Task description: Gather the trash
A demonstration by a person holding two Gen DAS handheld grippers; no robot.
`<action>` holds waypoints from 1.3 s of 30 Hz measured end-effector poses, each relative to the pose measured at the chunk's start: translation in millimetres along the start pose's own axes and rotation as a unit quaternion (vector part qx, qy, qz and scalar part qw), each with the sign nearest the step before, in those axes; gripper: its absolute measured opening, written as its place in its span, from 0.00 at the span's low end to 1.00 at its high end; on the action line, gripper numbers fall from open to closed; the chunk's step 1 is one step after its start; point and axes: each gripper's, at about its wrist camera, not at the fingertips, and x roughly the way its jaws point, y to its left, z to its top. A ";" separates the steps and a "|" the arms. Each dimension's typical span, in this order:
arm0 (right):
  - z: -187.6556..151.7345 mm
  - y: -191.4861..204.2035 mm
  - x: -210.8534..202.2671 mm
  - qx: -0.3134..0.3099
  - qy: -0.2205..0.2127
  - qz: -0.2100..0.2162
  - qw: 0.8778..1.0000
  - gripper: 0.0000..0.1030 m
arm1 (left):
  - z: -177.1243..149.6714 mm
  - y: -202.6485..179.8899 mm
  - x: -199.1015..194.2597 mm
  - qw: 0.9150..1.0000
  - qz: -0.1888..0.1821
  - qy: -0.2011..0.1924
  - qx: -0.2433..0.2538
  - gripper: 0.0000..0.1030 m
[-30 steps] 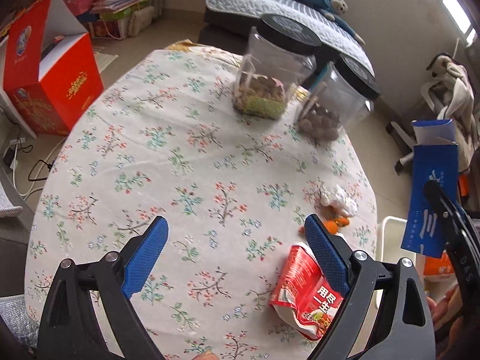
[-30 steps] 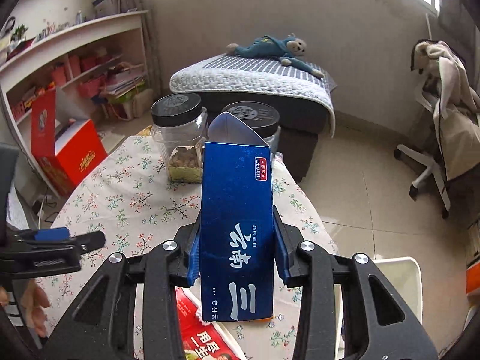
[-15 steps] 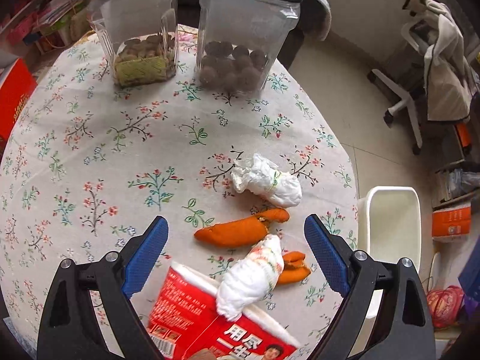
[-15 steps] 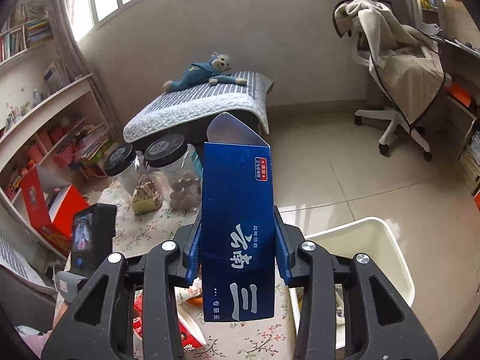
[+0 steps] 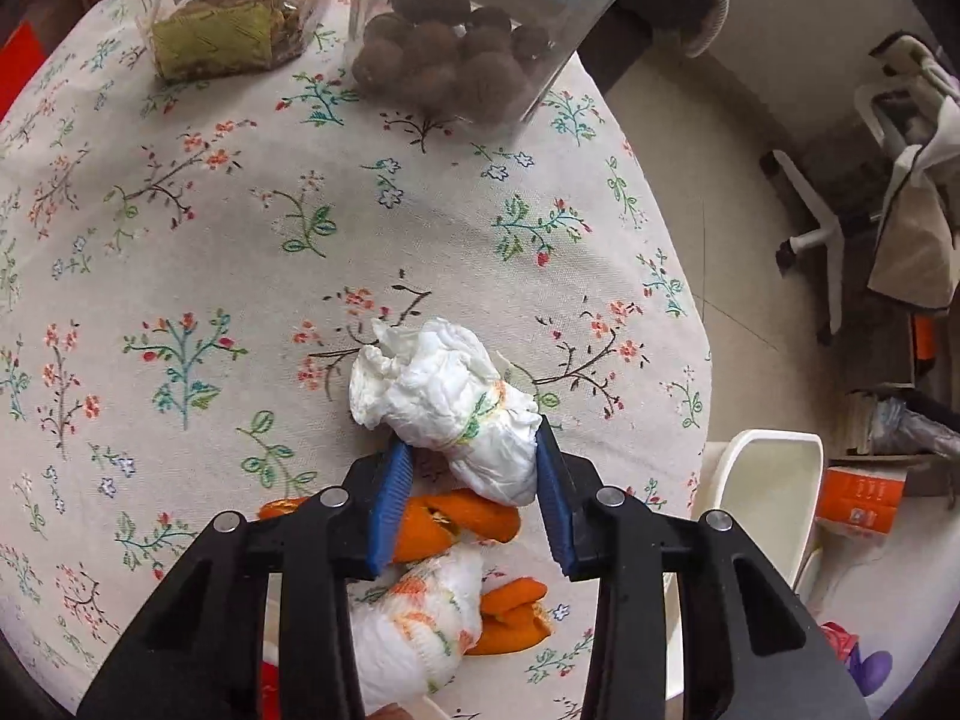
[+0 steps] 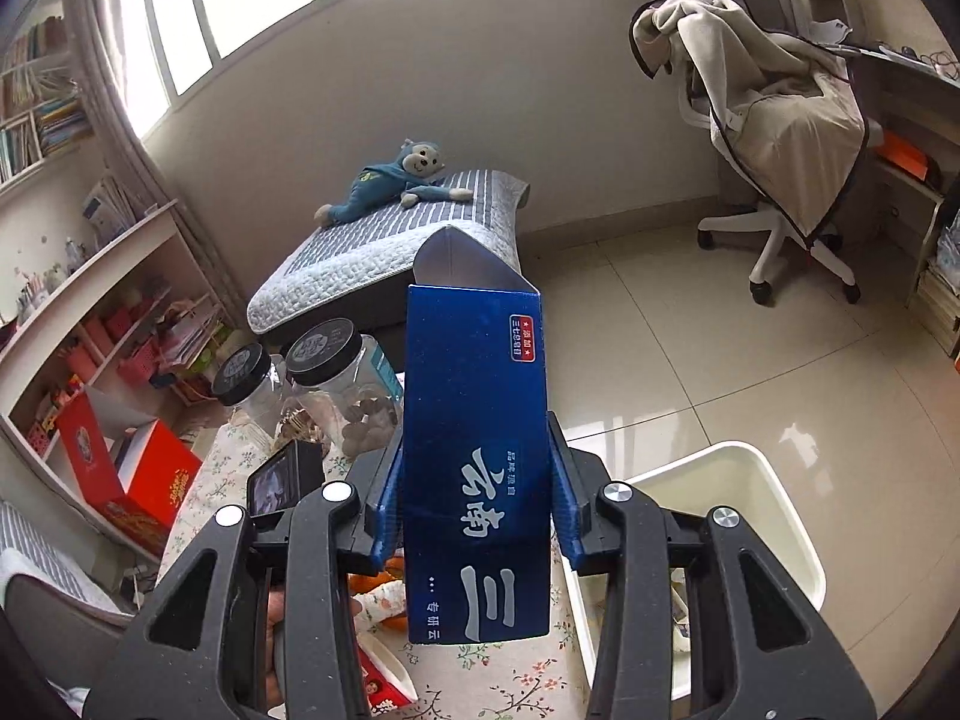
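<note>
On the flowered tablecloth [image 5: 180,252] lies a crumpled white tissue [image 5: 438,384]. My left gripper [image 5: 474,441] points down over its near end, jaws closing, and both blue pads touch the tissue's sides. Orange peel [image 5: 474,519] and a second crumpled tissue [image 5: 420,618] lie just below it, partly under the fingers. My right gripper [image 6: 474,480] is shut on a tall blue carton [image 6: 474,420] with an open top flap, held upright in the air near the table's edge. The white bin [image 6: 774,492] stands on the floor below and to the right of the carton.
Two clear jars with black lids [image 5: 456,60] [image 5: 228,30] stand at the table's far side. A red packet [image 6: 378,684] lies near the table's front. The white bin [image 5: 762,480] stands beside the table edge. An office chair [image 6: 774,120] and a bed [image 6: 384,246] stand beyond.
My left gripper swung right and down from the table's middle to the tissue, and its wide jaws closed onto it. The right gripper turned with the carton toward the bin.
</note>
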 end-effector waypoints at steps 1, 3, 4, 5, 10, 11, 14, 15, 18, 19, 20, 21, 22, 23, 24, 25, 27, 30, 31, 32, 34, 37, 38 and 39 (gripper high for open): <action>-0.9 -0.4 -0.1 -0.001 0.001 0.001 1.000 0.37 | -3.1 3.7 -6.9 1.000 0.006 -0.011 0.009 0.37; -3.3 4.1 0.8 -0.005 0.004 0.007 1.000 0.37 | -9.5 15.8 -24.2 0.999 0.021 -0.036 0.024 0.37; -4.4 8.1 1.2 -0.008 0.005 0.010 1.000 0.37 | -11.7 24.2 -32.6 0.998 0.030 -0.048 0.028 0.37; -5.1 12.3 1.3 -0.012 0.005 0.012 1.000 0.37 | -14.1 33.7 -42.2 0.997 0.040 -0.059 0.029 0.37; -13.6 44.3 3.3 -0.039 0.006 0.033 0.999 0.37 | -23.2 84.1 -101.6 0.986 0.098 -0.133 0.030 0.37; -16.0 52.9 3.5 -0.047 0.005 0.038 0.998 0.37 | -27.1 91.2 -116.7 0.982 0.108 -0.154 0.033 0.37; -23.0 78.2 2.9 -0.073 -0.005 0.046 0.996 0.37 | -40.0 103.1 -158.5 0.969 0.123 -0.212 0.041 0.37; -26.0 87.0 2.5 -0.082 -0.010 0.048 0.995 0.37 | -45.8 106.9 -172.6 0.963 0.127 -0.234 0.047 0.37; -36.1 110.4 -0.1 -0.108 -0.029 0.044 0.993 0.37 | -68.6 106.1 -206.2 0.937 0.143 -0.312 0.068 0.37; -39.7 117.2 -1.4 -0.117 -0.036 0.041 0.992 0.37 | -77.0 105.5 -214.5 0.925 0.152 -0.339 0.074 0.37; -43.0 123.2 -2.4 -0.125 -0.044 0.038 0.990 0.37 | -84.5 104.8 -221.4 0.914 0.162 -0.363 0.080 0.37; -45.7 128.3 -3.4 -0.133 -0.051 0.036 0.989 0.37 | -89.3 104.9 -228.4 0.904 0.169 -0.383 0.085 0.37; -47.4 132.8 -4.2 -0.138 -0.058 0.034 0.988 0.37 | -94.6 104.4 -234.6 0.895 0.173 -0.401 0.089 0.37; -49.5 136.5 -5.1 -0.143 -0.064 0.032 0.987 0.37 | -98.6 103.9 -240.4 0.887 0.175 -0.417 0.093 0.37; -51.2 139.3 -6.1 -0.147 -0.070 0.031 0.986 0.37 | -102.6 104.3 -247.1 0.880 0.177 -0.431 0.097 0.37; -52.8 141.6 -7.1 -0.150 -0.075 0.030 0.985 0.37 | -106.3 100.7 -252.8 0.873 0.177 -0.444 0.099 0.37; -54.3 144.6 -8.4 -0.153 -0.084 0.026 0.984 0.37 | -110.1 100.4 -262.4 0.863 0.174 -0.463 0.098 0.38; -55.0 147.0 -10.2 -0.158 -0.096 0.018 0.983 0.37 | -112.5 100.4 -269.7 0.862 0.160 -0.473 0.089 0.38; -55.6 148.0 -10.7 -0.161 -0.099 0.015 0.982 0.37 | -112.1 99.2 -270.9 0.862 0.156 -0.474 0.088 0.38; -56.2 148.6 -12.0 -0.164 -0.103 0.011 0.981 0.37 | -111.5 96.8 -270.8 0.862 0.153 -0.475 0.090 0.38; -56.9 148.8 -15.4 -0.171 -0.112 0.004 0.979 0.37 | -115.7 92.0 -271.2 0.861 0.147 -0.478 0.094 0.38; -54.9 146.2 -20.5 -0.176 -0.121 -0.002 0.977 0.37 | -120.7 82.1 -269.9 0.857 0.141 -0.485 0.103 0.38; -54.1 144.8 -21.9 -0.175 -0.123 -0.003 0.977 0.37 | -121.7 78.8 -269.6 0.855 0.140 -0.487 0.107 0.38; -53.6 143.5 -23.6 -0.173 -0.125 -0.004 0.977 0.37 | -124.3 75.7 -269.3 0.854 0.140 -0.489 0.110 0.38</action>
